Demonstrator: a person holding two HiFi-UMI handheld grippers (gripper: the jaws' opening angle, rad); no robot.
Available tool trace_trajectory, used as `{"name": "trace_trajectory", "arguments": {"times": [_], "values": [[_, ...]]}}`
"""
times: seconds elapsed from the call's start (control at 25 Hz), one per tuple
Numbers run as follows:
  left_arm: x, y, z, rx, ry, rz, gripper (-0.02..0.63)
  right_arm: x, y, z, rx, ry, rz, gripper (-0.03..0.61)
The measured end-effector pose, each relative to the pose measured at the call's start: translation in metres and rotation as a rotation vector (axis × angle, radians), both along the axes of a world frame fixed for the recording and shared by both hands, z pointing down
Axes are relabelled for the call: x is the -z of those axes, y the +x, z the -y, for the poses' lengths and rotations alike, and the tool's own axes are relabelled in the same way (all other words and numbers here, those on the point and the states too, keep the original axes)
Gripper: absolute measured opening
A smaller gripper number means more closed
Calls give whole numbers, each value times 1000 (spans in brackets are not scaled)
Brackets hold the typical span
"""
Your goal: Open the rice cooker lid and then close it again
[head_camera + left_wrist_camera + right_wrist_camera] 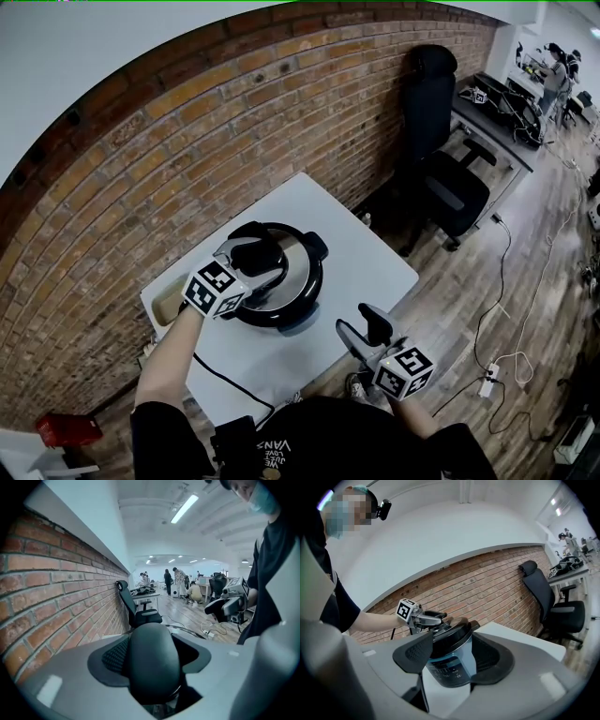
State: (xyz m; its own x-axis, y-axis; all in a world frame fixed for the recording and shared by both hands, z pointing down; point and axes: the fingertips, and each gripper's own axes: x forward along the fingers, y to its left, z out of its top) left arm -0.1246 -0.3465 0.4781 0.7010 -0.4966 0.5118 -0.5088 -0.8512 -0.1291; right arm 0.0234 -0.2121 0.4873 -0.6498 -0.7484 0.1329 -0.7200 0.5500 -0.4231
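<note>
Barely started, with the lid [302, 274] down on the rice cooker [281, 314] mid-bench [375, 253], left gripper [255, 251] jaws spread unclamped round its handle [152, 663], right gripper [361, 323] jaws released and empty, opening and closing both to come

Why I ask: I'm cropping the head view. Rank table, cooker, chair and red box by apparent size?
1. Table.
2. Cooker and chair look alike; chair is farther, so unranked.
3. Red box.
</note>
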Motion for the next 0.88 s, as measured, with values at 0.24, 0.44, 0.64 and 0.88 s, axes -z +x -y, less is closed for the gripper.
{"name": "trace_trajectory", "arguments": {"times": [0.24,0.44,0.64,0.88], "values": [[0,0,-5,-87,-5,-1,281,-2,-1,-4,-19,-8,-8,250],[0,2,-8,-239,-4,5,279,-5,2,-7,-50,-17,-12,250],[2,4,-13,-363,7,-11,279,-9,5,-14,-92,-27,-20,250],[4,5,-15,-383,22,-21,278,-9,7,-21,-124,-32,-27,250]]}}
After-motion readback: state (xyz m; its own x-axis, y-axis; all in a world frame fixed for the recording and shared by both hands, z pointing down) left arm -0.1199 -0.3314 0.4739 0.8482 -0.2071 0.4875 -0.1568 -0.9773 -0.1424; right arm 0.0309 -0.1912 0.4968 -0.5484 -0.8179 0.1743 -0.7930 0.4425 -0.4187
